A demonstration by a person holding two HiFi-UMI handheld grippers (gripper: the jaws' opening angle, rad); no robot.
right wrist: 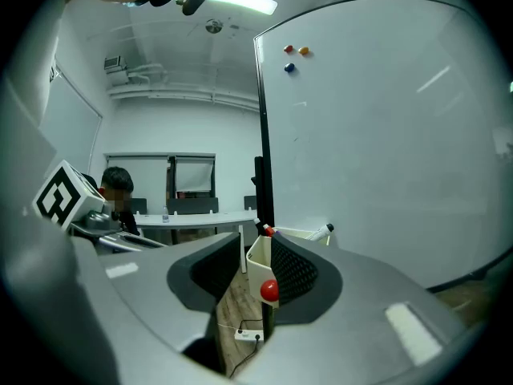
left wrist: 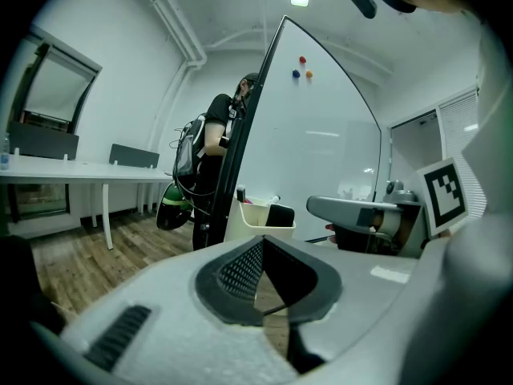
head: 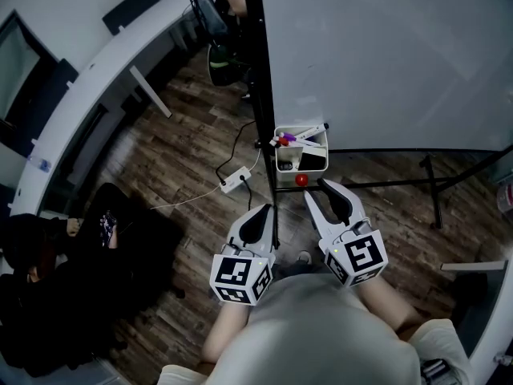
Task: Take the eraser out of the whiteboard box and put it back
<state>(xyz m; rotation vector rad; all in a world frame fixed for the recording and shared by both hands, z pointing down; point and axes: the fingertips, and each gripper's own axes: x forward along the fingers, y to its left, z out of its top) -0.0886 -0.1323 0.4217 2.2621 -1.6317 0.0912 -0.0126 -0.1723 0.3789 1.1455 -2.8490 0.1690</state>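
Right gripper [head: 317,189] shows in the head view with jaws apart and nothing in them, tips just short of the box [head: 280,157]. The eraser [head: 313,160] lies in the box's front part, long side seemingly across the box — almost straight ahead of this gripper. Left gripper [head: 263,212] is clenched on nothing, farther back and left of the post [head: 265,95]. From the left gripper view, the eraser [left wrist: 280,213] pokes above the rim, ahead and to the right. From the right gripper view, the box [right wrist: 256,267] and a red knob [right wrist: 270,290] show in the gap between the parted pads, untouched — the eraser I can't see there. I judge the right is nearer and better lined up.
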